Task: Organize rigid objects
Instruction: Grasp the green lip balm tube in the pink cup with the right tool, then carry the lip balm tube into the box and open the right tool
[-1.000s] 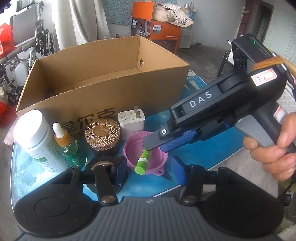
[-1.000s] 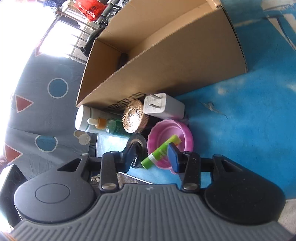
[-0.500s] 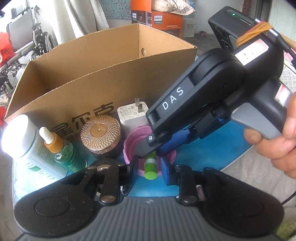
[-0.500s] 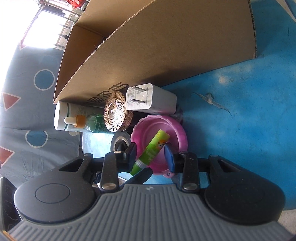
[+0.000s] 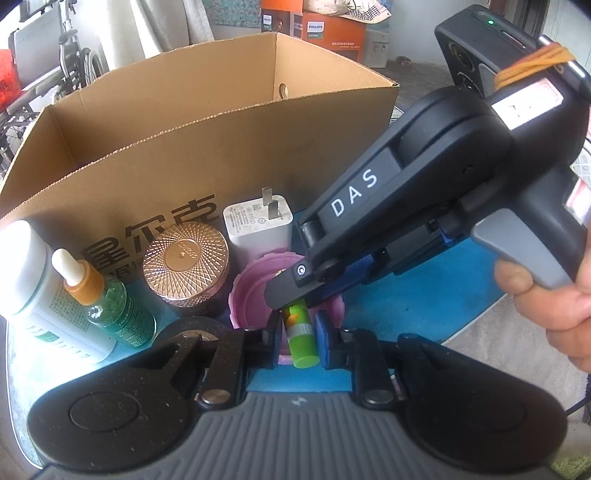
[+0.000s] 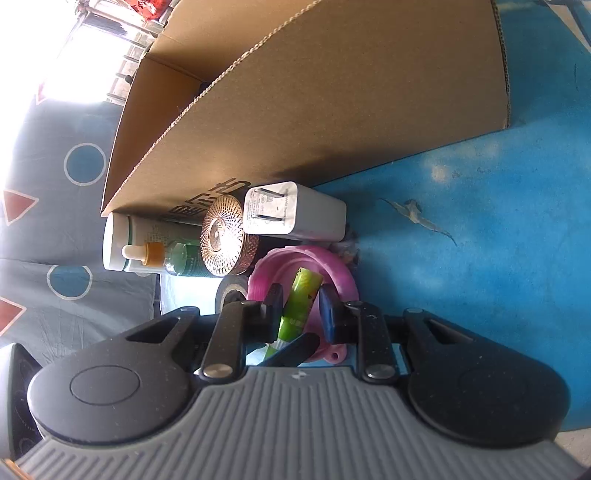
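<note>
Lip balm tube (image 5: 301, 338) pinched from both ends, lying across the pink bowl (image 5: 251, 295).

I've got the left gripper (image 5: 298, 341) clamped on its near end, and the right gripper (image 6: 301, 308), jaws just closing, squeezes the other end, beside the cardboard box (image 5: 207, 155).

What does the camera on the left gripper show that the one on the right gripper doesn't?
Only the left wrist view shows the person's hand holding the right gripper, and the orange box behind.

Only the right wrist view shows the patterned cloth with circles and triangles.

Both show the cardboard box, the white charger, the pink bowl, and the green tube with each gripper's jaws closed around it.
</note>
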A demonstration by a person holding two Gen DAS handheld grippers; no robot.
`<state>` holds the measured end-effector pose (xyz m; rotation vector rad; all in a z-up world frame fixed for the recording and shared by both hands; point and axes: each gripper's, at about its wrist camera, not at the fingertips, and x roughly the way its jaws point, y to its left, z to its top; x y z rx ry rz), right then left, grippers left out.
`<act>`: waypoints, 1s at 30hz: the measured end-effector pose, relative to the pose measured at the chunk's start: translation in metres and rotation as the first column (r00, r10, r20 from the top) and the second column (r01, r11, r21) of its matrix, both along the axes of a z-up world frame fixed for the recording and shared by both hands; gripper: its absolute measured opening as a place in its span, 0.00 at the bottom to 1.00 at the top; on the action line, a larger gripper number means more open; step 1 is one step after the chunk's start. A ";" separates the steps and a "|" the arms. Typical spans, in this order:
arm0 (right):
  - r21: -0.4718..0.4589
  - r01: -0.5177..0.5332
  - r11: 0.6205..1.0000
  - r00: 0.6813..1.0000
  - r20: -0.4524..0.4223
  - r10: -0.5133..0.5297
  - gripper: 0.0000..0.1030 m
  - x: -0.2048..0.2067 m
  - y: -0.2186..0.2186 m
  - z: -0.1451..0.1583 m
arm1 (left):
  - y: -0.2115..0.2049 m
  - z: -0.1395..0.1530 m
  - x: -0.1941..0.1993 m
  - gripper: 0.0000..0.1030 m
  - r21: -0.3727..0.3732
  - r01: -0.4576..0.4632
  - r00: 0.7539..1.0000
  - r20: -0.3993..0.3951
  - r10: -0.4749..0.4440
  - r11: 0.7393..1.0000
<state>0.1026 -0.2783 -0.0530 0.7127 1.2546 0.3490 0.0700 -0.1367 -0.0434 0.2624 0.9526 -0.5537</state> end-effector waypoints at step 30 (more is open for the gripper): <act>-0.020 -0.164 0.986 0.966 0.199 0.164 0.16 0.150 0.087 0.102 | 0.092 0.088 0.132 0.21 -0.098 -0.275 0.960 0.019 0.278 0.956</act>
